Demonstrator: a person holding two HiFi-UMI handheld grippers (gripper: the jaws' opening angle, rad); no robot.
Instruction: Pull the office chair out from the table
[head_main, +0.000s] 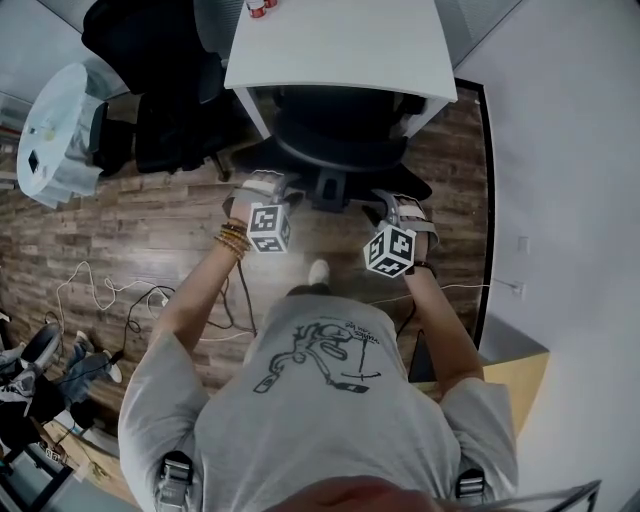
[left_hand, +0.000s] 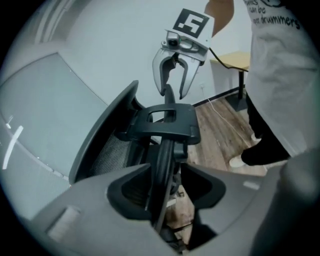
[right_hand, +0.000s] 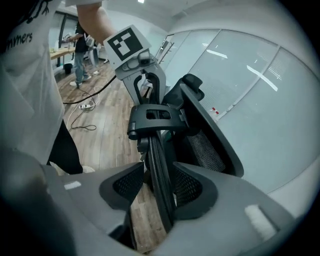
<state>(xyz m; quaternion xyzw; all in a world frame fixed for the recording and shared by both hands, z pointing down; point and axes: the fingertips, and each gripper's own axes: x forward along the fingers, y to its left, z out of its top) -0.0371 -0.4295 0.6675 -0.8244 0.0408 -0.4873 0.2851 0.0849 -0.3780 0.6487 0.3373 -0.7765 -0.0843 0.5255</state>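
The chair (head_main: 335, 135) sits tucked under the bench (head_main: 340, 45); the wall (head_main: 570, 150) crowds its right side, a second chair (head_main: 168, 138) its left. Behind you the floor (head_main: 150, 230) lies open, though cables (head_main: 108, 288) trail at your left.

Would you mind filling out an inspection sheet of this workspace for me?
Surface: white table; wood floor.
Job's things: black office chair, pushed in under the table.
Clutter: red things at the table's far edge; second chair at left.
Grippers: left gripper and right gripper open, each straddling the chair's back edge.
Cables: loose cables on the floor at left.
Surroundings: white wall at right; glass partition.
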